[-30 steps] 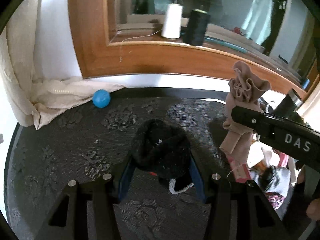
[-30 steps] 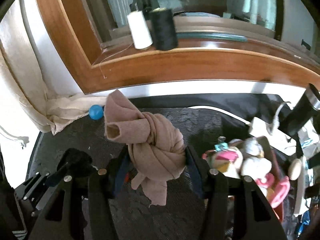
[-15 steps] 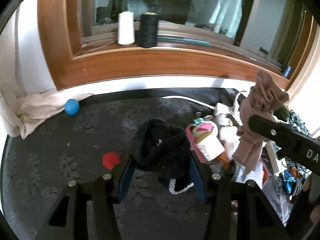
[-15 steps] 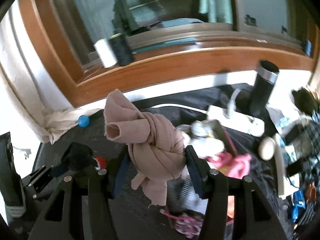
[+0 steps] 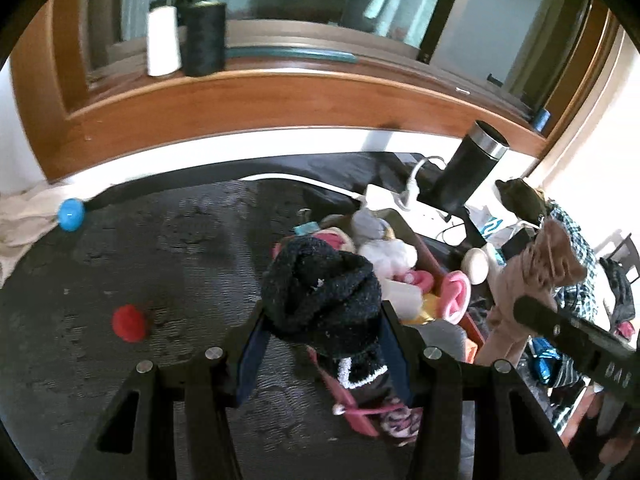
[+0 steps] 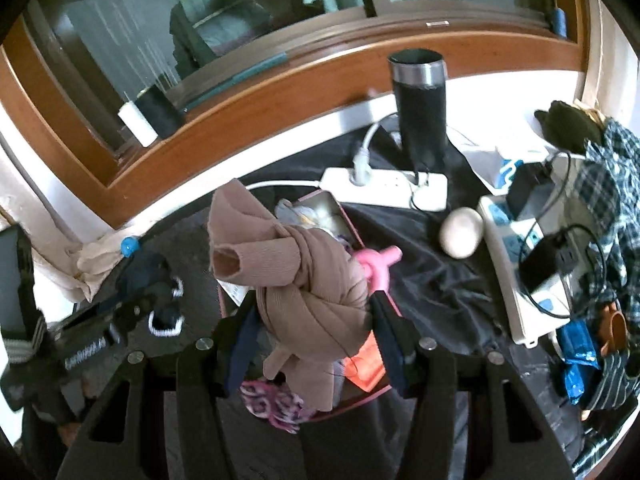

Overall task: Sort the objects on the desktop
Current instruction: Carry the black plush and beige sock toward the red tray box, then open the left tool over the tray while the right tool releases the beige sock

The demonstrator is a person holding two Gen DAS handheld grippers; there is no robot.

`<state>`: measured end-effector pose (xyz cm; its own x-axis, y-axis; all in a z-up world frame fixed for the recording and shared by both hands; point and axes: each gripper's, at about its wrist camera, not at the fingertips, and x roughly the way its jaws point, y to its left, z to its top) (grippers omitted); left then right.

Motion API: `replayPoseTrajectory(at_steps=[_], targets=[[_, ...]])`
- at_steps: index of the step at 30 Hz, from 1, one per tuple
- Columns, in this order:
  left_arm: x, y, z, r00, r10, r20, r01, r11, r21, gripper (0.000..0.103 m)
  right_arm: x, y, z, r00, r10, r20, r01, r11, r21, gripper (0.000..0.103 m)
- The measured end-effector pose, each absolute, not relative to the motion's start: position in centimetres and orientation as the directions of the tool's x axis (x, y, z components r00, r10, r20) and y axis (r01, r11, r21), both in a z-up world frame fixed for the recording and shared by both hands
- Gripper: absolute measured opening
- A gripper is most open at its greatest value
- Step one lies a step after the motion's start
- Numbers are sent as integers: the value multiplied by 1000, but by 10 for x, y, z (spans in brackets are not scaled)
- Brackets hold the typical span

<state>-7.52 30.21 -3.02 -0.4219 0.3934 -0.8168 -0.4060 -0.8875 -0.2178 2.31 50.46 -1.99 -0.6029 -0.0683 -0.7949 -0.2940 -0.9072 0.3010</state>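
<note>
My left gripper is shut on a black fuzzy sock bundle with a white-trimmed end, held over the left edge of a pink tray heaped with socks and soft things. My right gripper is shut on a knotted beige sock bundle, held above the same pink tray. The beige bundle also shows at the right of the left wrist view. The left gripper with the black bundle shows at the left of the right wrist view.
A red pom-pom and a blue ball lie on the dark patterned mat. A black tumbler, white power strip, an egg-shaped object, chargers and plaid cloth crowd the right. Thread spools stand on the wooden sill.
Both grippers have swung right from the bare left part of the mat to over the pink tray, each still holding its sock bundle. The red pom-pom came into view.
</note>
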Motion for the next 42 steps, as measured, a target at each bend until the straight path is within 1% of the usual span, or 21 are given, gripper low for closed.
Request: replayPoseTrajectory(at_steps=[7, 16, 24, 31, 34, 36, 39, 42], targets=[[-85, 332, -38, -369, 431, -823, -436, -863, -256, 54, 31, 520, -43, -554, -93, -827, -311, -899, 310, 59], [-101, 361, -52, -328, 428, -842, -469, -848, -248, 54, 12, 518, -76, -488, -109, -866, -302, -910, 284, 59], [-124, 377, -77, -298, 400, -867, -469, -852, -232, 54, -13, 510, -81, -487, -87, -869, -252, -939, 236, 59], [-133, 383, -90, -273, 414, -868, -482, -840, -249, 55, -24, 509, -95, -471, -83, -878, -239, -946, 217, 58], [-135, 384, -91, -262, 419, -869, -486, -835, -256, 58, -24, 511, -94, -475, -87, -876, -239, -945, 224, 58], [-135, 386, -90, -245, 435, -867, -496, -824, -273, 68, -23, 513, -92, -479, -96, -872, -244, -940, 237, 60], [-130, 389, -86, -247, 435, -866, -511, -818, -265, 77, -22, 516, -87, -492, -111, -864, -252, -931, 263, 64], [-125, 389, -80, -262, 430, -864, -521, -817, -249, 78, -21, 519, -80, -509, -120, -852, -256, -924, 284, 66]])
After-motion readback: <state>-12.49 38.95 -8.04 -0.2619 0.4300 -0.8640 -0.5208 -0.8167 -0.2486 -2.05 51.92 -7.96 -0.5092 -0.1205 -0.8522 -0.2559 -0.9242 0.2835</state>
